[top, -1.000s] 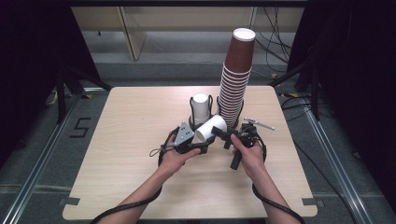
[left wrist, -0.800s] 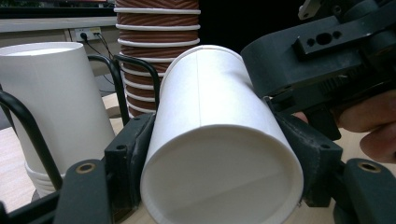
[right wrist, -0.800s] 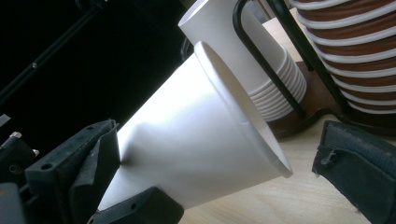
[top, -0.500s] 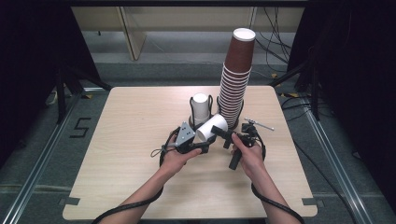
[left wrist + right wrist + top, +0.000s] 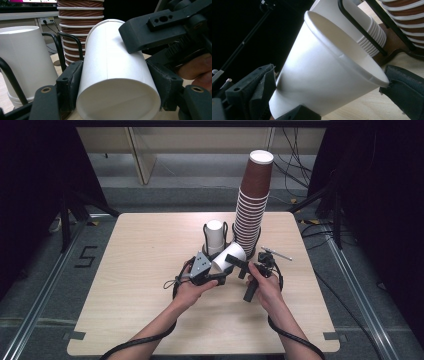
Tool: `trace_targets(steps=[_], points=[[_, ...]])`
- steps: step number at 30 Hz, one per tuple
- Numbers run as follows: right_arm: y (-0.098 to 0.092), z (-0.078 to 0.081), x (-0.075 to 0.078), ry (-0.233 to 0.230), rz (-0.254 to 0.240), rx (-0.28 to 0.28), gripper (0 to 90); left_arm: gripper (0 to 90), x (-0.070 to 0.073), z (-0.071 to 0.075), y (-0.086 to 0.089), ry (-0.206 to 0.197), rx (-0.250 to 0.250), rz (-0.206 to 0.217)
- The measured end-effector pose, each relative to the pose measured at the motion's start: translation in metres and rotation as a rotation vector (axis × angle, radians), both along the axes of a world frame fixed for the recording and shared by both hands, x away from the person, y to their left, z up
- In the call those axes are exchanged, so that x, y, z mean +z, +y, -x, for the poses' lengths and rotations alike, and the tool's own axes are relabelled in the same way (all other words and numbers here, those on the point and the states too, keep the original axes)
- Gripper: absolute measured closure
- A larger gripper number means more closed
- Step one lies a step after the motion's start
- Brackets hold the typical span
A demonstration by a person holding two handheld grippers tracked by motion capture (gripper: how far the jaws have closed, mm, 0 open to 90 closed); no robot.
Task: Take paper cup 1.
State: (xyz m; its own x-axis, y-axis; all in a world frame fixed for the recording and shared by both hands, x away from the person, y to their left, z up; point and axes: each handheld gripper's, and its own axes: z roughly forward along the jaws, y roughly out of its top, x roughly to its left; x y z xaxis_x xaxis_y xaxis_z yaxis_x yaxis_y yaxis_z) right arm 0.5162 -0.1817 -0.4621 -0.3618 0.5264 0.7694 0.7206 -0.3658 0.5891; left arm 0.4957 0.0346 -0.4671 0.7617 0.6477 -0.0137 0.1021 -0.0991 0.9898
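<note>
A single white paper cup (image 5: 223, 261) lies on its side above the light wooden tabletop (image 5: 125, 270), caught between the two tongs near the middle of the board. The left tongs (image 5: 214, 270) are clenched on it: in the left gripper view both black pads press the cup's wall (image 5: 117, 75) close to its base, the closed bottom facing that camera.

The right tongs (image 5: 239, 265) come at the cup from the other end. In the right gripper view its open rim (image 5: 347, 52) points up and to the right, one jaw sits just beside the narrow end and the other stands touching or almost touching the rim's lip; I cannot tell whether these pads press, so whether the right tongs are grasping the cup stays unclear. In the left gripper view a black jaw of the right tongs (image 5: 155, 30) rests against the upper side of the cup.

Just behind the held cup stands an upside-down stack of white paper cups (image 5: 215, 236) inside a black wire holder (image 5: 206, 231). Beside that rises a tall stack of brown ribbed paper cups (image 5: 252, 202), also in a black wire holder. A thin metal rod (image 5: 276, 253) lies on the tabletop to the right of the hands.
</note>
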Motion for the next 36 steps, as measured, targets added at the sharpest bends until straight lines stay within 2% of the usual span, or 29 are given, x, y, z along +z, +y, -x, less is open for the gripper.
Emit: trace_targets(steps=[2, 7, 8, 9, 10, 12, 13, 15, 18, 19, 20, 21, 22, 23, 24, 26, 30, 32, 33, 36], points=[[0.0007, 0.0007, 0.0003, 0.025, -0.019, 0.0, 0.5, 32.1, -0.0003, 0.0001, -0.0002, -0.001, 0.001, -0.002], [0.0015, -0.0008, -0.0019, 0.026, -0.02, -0.009, 0.5, 32.1, -0.0013, 0.001, -0.0023, 0.0, -0.003, -0.005], [0.0019, -0.0007, -0.0021, 0.035, -0.038, -0.001, 0.5, 32.1, -0.0014, 0.0015, -0.0032, -0.002, -0.006, -0.005], [0.0032, 0.0003, -0.0004, 0.07, -0.047, -0.007, 0.6, 32.1, -0.0013, 0.0021, -0.0042, 0.0, -0.01, -0.007], [0.0033, -0.0012, -0.0023, 0.044, -0.031, -0.009, 0.8, 32.1, -0.0012, 0.0026, -0.0052, -0.004, -0.013, -0.012], [0.0041, -0.0021, -0.0032, 0.029, -0.026, 0.0, 1.0, 32.1, -0.001, 0.0035, -0.0067, -0.007, -0.016, -0.019], [0.0047, -0.0024, -0.0033, 0.031, -0.016, -0.005, 1.4, 32.1, -0.0011, 0.004, -0.0074, -0.007, -0.015, -0.02], [0.0057, -0.0024, -0.0032, 0.042, -0.033, -0.011, 4.6, 32.1, -0.0017, 0.0041, -0.0084, -0.012, -0.02, -0.02], [0.0049, -0.0023, -0.0028, 0.041, -0.025, -0.011, 8.7, 32.1, -0.0025, 0.0048, -0.0082, -0.007, -0.02, -0.038], [0.0044, -0.0021, -0.0027, 0.038, -0.032, -0.009, 11.5, 32.1, -0.0029, 0.0048, -0.008, -0.008, -0.02, -0.044], [0.0038, -0.0027, -0.0033, 0.019, -0.013, -0.019, 14.5, 32.0, -0.0034, 0.0048, -0.0082, -0.006, -0.019, -0.044], [0.0038, -0.0026, -0.0027, 0.021, -0.005, -0.022, 15.3, 32.0, -0.0036, 0.0048, -0.0083, -0.004, -0.018, -0.042], [0.0034, -0.0027, -0.0032, 0.012, -0.016, -0.005, 16.6, 32.0, -0.0038, 0.0048, -0.0084, -0.002, -0.018, -0.041], [0.0045, -0.0018, -0.002, 0.027, -0.006, -0.017, 18.3, 32.0, -0.0038, 0.0047, -0.0084, -0.002, -0.017, -0.042], [0.006, 0.0009, 0.0011, 0.08, -0.046, -0.011, 20.1, 32.0, -0.0038, 0.0046, -0.0083, -0.001, -0.016, -0.043], [0.0054, -0.0014, -0.0023, 0.014, -0.013, -0.01, 23.3, 32.0, -0.0037, 0.0043, -0.008, 0.0, -0.016, -0.047], [0.005, -0.0009, -0.0007, 0.011, 0.002, -0.023, 25.8, 32.0, -0.0032, 0.0045, -0.0073, -0.002, -0.015, -0.056], [0.0053, -0.0006, 0.0, 0.015, -0.007, -0.02, 26.6, 32.1, -0.0031, 0.0046, -0.0069, -0.001, -0.017, -0.062], [0.0045, -0.0015, -0.0009, -0.016, 0.017, -0.019, 27.0, 32.0, -0.0031, 0.0047, -0.0068, -0.001, -0.017, -0.063], [0.0045, -0.0003, 0.0012, -0.026, 0.031, -0.017, 27.9, 32.0, -0.0025, 0.0051, -0.0064, 0.006, -0.019, -0.073]])
